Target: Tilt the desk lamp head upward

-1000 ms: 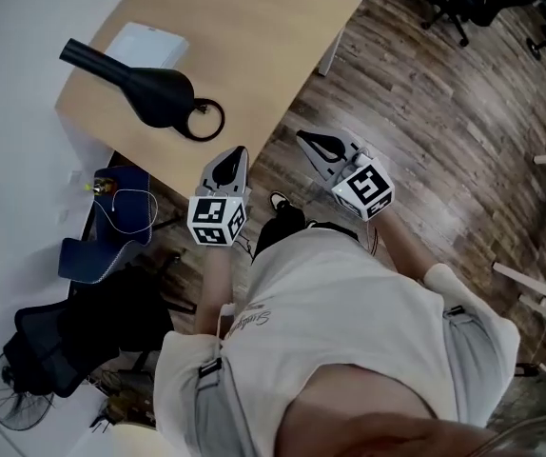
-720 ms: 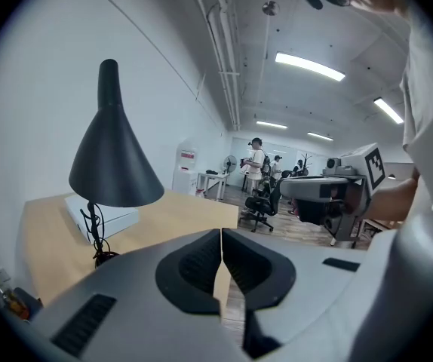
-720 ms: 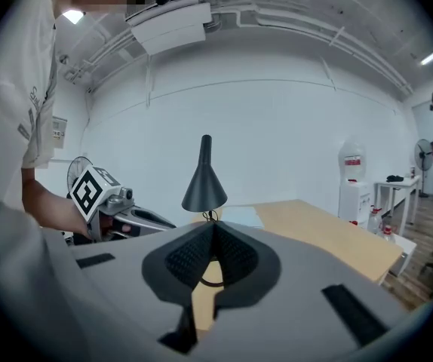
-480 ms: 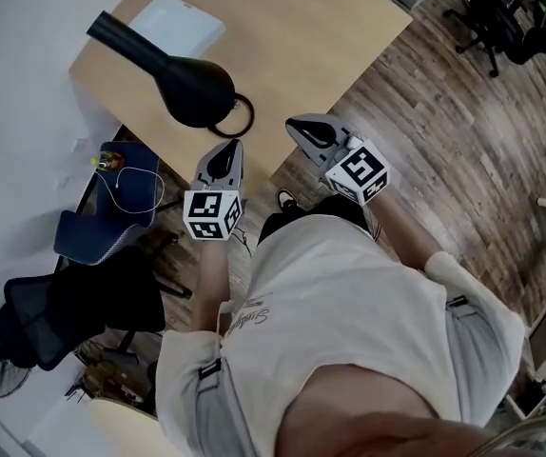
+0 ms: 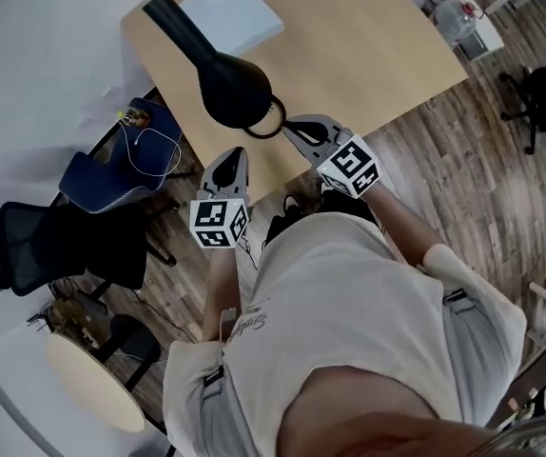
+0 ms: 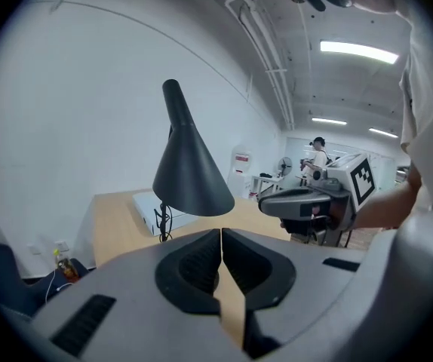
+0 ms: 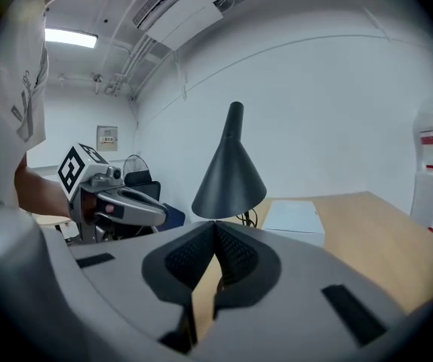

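Wooden desk [image 5: 368, 36] bears black lamp [image 5: 235, 89]; left gripper [image 5: 235, 156], right gripper [image 5: 297, 128] pinched empty.

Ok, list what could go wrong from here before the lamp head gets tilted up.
1. The left gripper and right gripper are both shut and empty. Shut jaws nudging the smooth conical lamp head could slip off it.
2. It sits close to the edge of the desk nearest the person, so a hard push might slide or tip it over that edge.
3. The cord loop lies right by the right gripper and could snag on it.
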`<state>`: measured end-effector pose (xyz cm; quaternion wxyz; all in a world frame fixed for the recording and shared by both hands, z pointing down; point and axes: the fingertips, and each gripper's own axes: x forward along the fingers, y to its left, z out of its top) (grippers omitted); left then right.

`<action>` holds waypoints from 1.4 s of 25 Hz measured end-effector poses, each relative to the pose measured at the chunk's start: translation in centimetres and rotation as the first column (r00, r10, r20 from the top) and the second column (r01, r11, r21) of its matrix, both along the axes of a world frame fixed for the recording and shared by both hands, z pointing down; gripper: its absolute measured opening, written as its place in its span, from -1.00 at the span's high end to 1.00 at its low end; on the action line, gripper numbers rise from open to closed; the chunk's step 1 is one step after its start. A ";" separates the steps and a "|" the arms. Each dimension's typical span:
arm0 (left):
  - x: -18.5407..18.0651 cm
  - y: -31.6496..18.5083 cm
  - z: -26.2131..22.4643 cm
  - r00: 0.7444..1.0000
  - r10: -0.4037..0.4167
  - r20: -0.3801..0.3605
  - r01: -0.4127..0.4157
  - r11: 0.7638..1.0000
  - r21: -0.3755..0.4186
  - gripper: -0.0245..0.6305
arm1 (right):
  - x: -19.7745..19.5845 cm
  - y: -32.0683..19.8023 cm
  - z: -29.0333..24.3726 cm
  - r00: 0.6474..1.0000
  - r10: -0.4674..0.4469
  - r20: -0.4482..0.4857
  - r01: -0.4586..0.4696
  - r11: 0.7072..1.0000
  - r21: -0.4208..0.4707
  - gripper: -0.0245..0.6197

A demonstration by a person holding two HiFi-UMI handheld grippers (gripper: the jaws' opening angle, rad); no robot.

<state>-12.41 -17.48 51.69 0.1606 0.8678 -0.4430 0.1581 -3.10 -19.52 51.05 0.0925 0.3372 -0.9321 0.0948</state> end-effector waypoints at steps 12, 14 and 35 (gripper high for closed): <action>-1.1 1.1 -0.7 0.956 -0.291 -0.033 0.292 0.957 0.002 0.87 | -2.1 -2.9 3.5 0.981 -0.193 -0.010 0.193 0.980 -0.058 0.94; -0.8 1.4 -0.8 0.953 -0.302 -0.030 0.303 0.953 0.001 0.87 | -2.6 -3.5 3.7 0.980 -0.198 0.005 0.198 0.979 -0.049 0.94; -5.3 3.7 -0.4 0.947 -0.322 0.000 0.322 0.946 -0.023 0.87 | -5.5 -3.7 2.3 0.983 -0.170 0.066 0.158 0.974 0.162 0.94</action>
